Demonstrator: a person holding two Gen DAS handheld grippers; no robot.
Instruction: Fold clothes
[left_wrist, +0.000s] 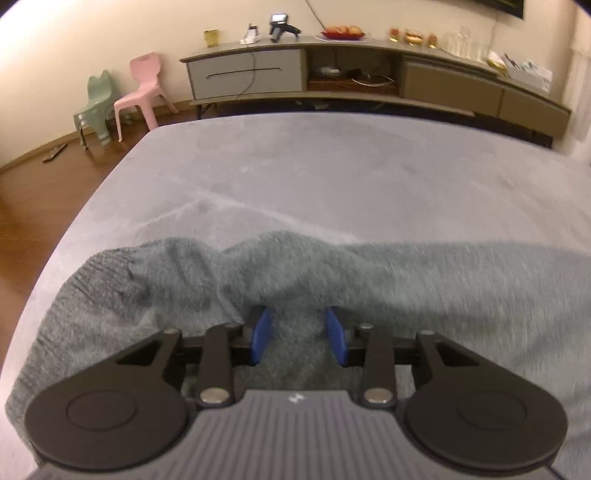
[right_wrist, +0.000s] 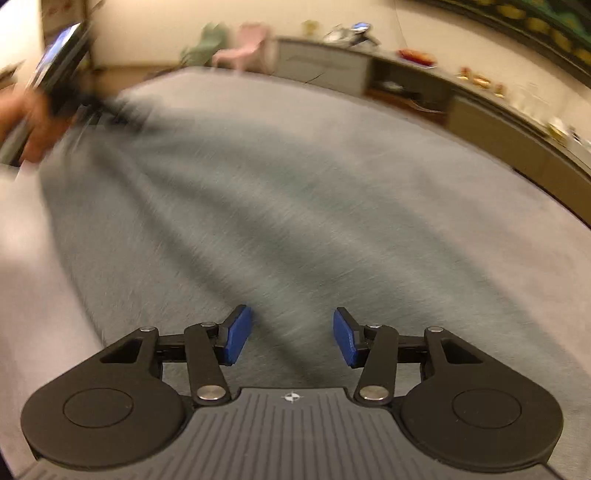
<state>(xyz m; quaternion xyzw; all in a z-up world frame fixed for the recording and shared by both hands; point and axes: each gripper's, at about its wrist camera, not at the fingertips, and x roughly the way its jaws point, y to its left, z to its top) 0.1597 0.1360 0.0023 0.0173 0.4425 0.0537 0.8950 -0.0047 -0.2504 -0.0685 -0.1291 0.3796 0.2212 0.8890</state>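
A wide bed (left_wrist: 332, 166) covered in smooth pale grey fabric fills both wrist views, its far edge running beyond the jaws. A grey-green knitted garment (left_wrist: 443, 295) lies directly on it, spread flat under and beyond the jaws of both grippers. In the left wrist view its ribbed hem bunches to the left of the jaws, with a raised fold just ahead of them.

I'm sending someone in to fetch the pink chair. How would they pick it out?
Look past the grey bed to the far wall, left of the long low cabinet. Two small plastic chairs stand there on the wooden floor; the pink chair is nearer the cabinet, beside the green chair.
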